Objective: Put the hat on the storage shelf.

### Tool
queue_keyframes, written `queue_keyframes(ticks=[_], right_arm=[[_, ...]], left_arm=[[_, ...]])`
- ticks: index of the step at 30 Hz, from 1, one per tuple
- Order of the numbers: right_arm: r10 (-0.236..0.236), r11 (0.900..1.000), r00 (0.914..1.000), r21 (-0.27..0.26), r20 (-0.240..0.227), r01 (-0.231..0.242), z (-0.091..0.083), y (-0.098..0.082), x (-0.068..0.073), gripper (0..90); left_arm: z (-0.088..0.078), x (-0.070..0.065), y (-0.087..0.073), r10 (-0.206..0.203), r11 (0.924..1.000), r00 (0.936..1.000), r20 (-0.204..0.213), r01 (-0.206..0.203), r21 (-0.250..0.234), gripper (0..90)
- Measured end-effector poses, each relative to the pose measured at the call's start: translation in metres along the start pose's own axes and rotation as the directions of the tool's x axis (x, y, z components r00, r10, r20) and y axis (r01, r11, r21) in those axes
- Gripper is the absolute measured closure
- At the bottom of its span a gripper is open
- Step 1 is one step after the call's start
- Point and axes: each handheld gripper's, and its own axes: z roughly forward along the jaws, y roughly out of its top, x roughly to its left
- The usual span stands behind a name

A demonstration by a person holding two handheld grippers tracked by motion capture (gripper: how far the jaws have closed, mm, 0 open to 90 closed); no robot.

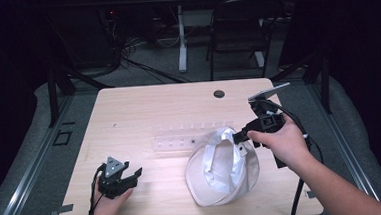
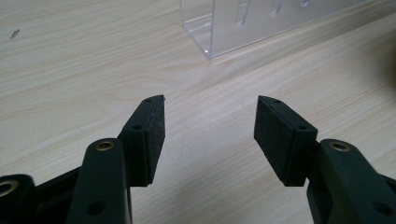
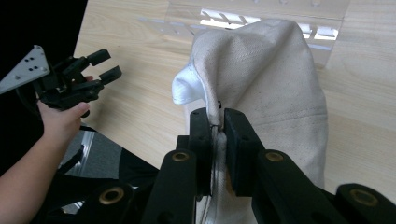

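Observation:
A cream fabric cap (image 1: 222,168) lies on the right half of the wooden table (image 1: 143,105), its white lining facing up. My right gripper (image 1: 240,136) comes in from the right and is shut on the cap's upper rim. In the right gripper view the jaws (image 3: 215,119) pinch a seamed edge of the cap (image 3: 266,74), which hangs lifted from them. My left gripper (image 1: 135,175) rests low at the front left, open, with nothing between its pads (image 2: 210,121). It is also visible farther off in the right gripper view (image 3: 105,65).
A clear plastic rack (image 1: 180,135) lies flat behind the cap, mid-table; its near corner (image 2: 252,23) sits ahead of my left jaws. A dark cable hole (image 1: 219,93) marks the far edge. A chair (image 1: 239,29) and desk legs stand beyond the table.

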Motion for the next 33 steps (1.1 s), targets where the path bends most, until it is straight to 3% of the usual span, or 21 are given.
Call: queue_keyframes(ticks=[10, 23, 33], right_arm=[[0.021, 0.999, 0.9976, -0.045, -0.066, -0.024, -0.007, 0.002, -0.001, 82.3], [0.049, 0.994, 0.9848, -0.084, -0.167, -0.063, -0.019, 0.003, -0.007, 82.3], [0.055, 0.989, 0.9782, -0.123, -0.200, -0.081, -0.028, 0.007, -0.007, 82.3]], left_arm=[[0.000, -0.001, 0.000, -0.005, 1.0000, 1.0000, 0.002, 0.005, -0.004, 43.1], [0.001, -0.001, 0.000, 0.000, 1.0000, 1.0000, 0.003, 0.000, -0.002, 43.0], [0.000, -0.002, 0.000, 0.005, 1.0000, 0.9998, 0.022, -0.005, -0.002, 41.7]])
